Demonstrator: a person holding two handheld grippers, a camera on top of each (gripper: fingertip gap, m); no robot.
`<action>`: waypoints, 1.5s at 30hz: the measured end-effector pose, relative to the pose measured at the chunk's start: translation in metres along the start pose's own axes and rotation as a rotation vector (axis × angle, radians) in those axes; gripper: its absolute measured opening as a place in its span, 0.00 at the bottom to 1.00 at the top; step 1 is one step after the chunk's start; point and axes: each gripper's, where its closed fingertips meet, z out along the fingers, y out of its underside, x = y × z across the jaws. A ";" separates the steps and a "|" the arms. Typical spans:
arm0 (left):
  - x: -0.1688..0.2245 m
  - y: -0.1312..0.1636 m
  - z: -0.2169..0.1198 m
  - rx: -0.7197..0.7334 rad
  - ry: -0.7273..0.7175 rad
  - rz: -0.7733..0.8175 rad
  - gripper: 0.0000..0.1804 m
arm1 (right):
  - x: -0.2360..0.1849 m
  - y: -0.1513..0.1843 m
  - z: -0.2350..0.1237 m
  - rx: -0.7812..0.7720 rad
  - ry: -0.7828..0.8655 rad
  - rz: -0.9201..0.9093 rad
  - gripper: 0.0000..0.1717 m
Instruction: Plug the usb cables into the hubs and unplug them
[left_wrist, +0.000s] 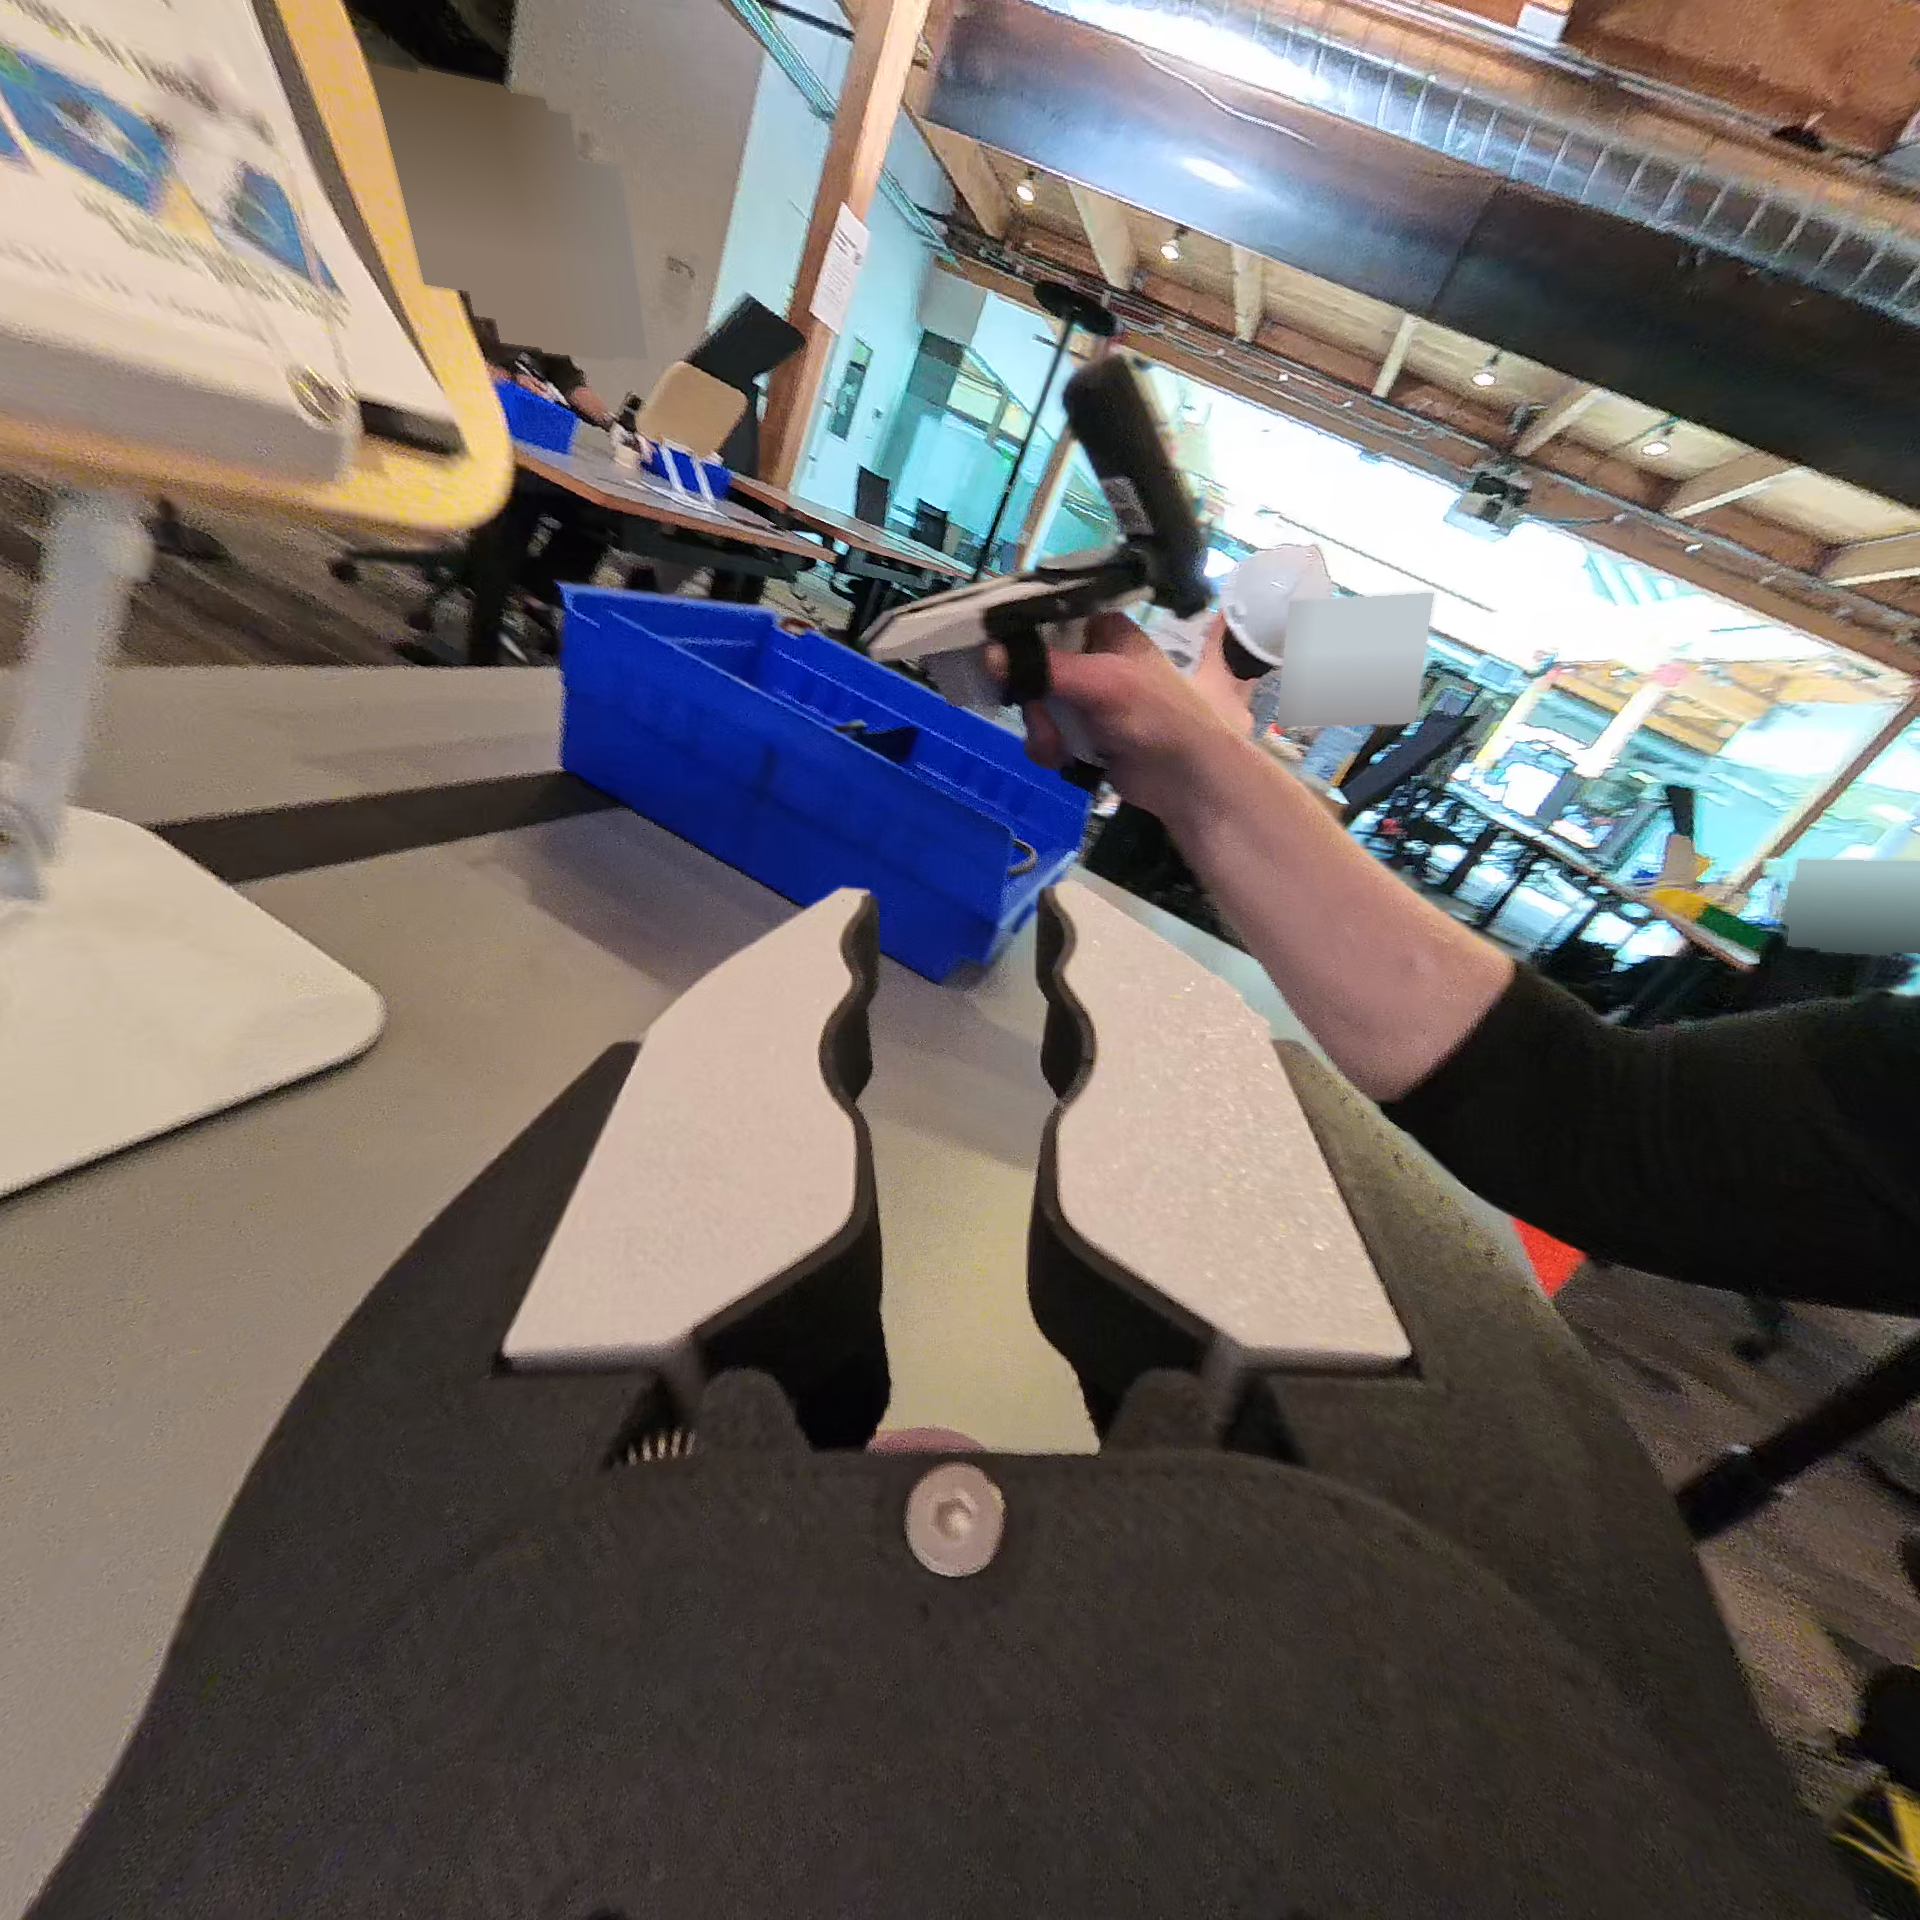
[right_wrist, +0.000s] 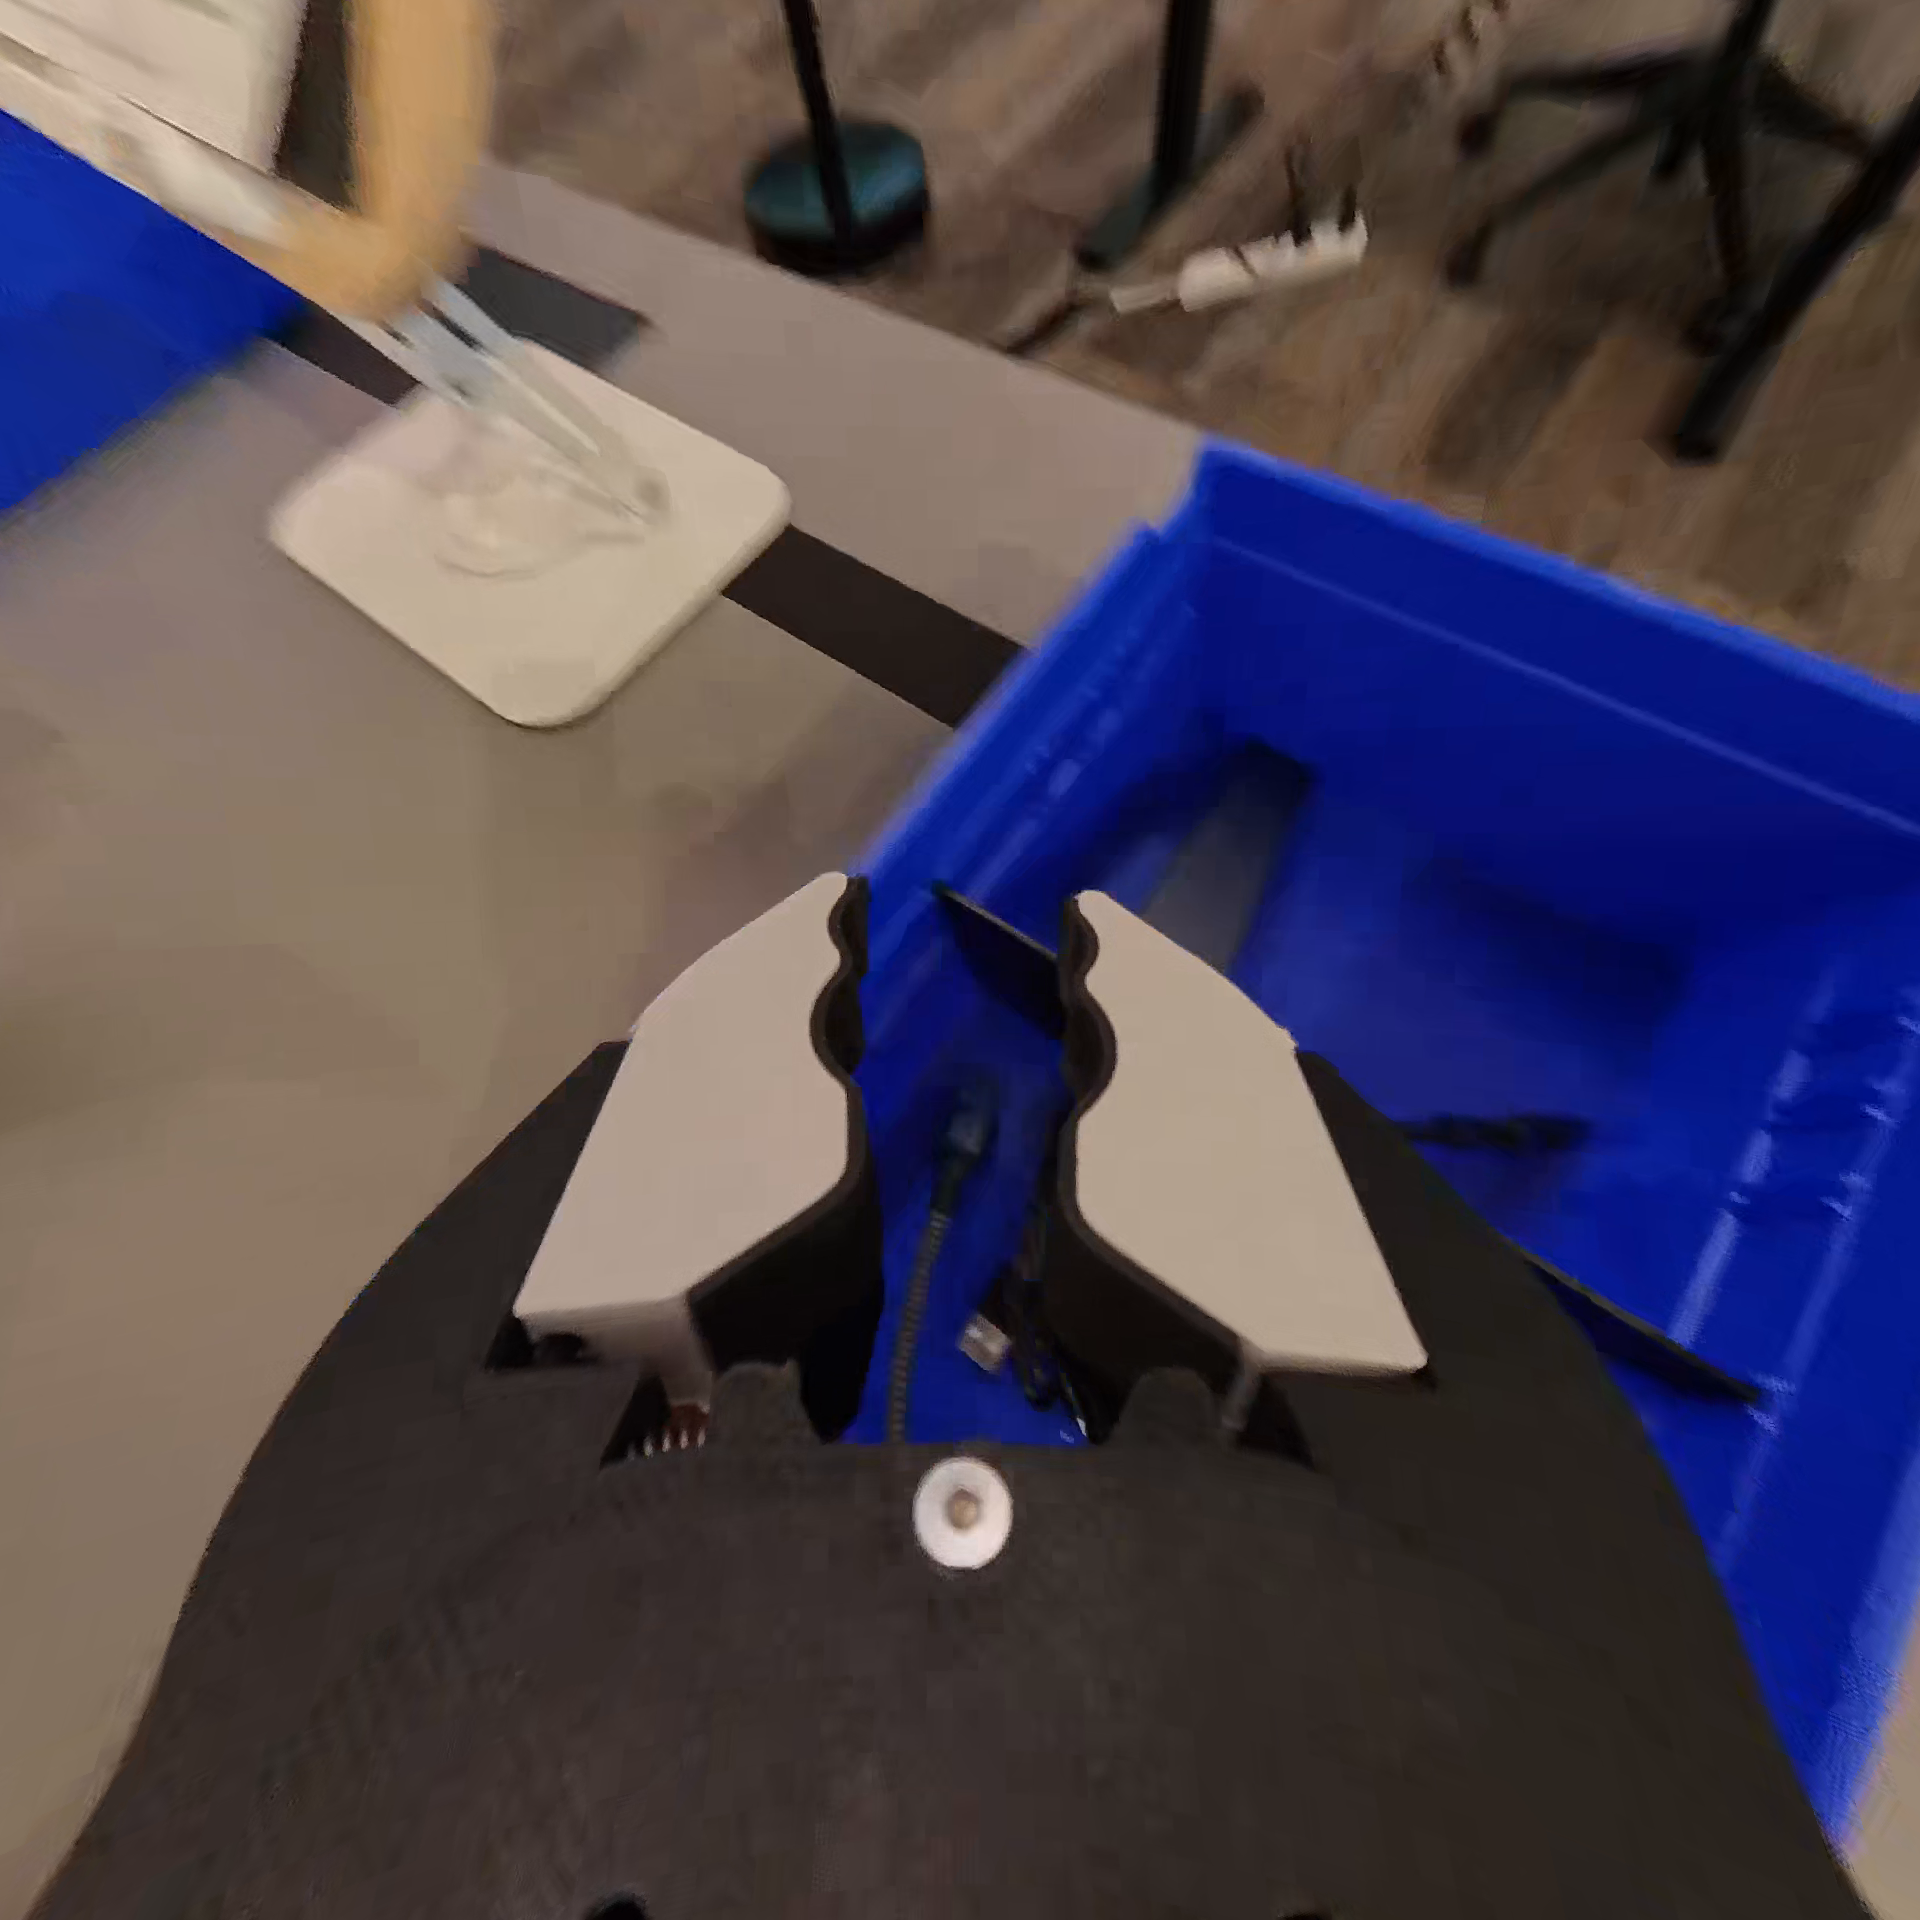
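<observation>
In the left wrist view my left gripper (left_wrist: 956, 909) is open and empty, low over the grey table (left_wrist: 468, 987), pointing at a blue bin (left_wrist: 769, 769). A hand (left_wrist: 1132, 717) holds my right gripper (left_wrist: 935, 623) above that bin. In the right wrist view my right gripper (right_wrist: 961, 904) hangs open over the near corner of the bin (right_wrist: 1455, 644), with nothing between its pads. Below it, a black braided USB cable (right_wrist: 925, 1268) with a dark plug (right_wrist: 971, 1127) and a silver connector (right_wrist: 982, 1340) lie on the bin floor. No hub shows clearly.
A black divider (right_wrist: 1003, 956) stands across the bin. A white stand base (right_wrist: 540, 551) sits on the table left of the bin; it also shows in the left wrist view (left_wrist: 135, 987), carrying a tilted board (left_wrist: 208, 260). Another blue bin (right_wrist: 83, 312) is at far left. Tip to tip, the grippers are about 30 cm apart.
</observation>
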 end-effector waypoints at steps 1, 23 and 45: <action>-0.004 -0.007 -0.005 0.007 -0.031 0.032 0.16 | -0.014 -0.005 -0.003 0.037 -0.010 -0.023 0.19; -0.280 -0.136 -0.252 -1.061 -0.740 0.966 0.29 | -0.216 0.055 0.027 0.230 -0.242 -0.150 0.15; -0.386 -0.067 -0.267 -1.664 -0.456 1.050 0.15 | -0.210 0.082 0.049 0.155 -0.267 -0.116 0.17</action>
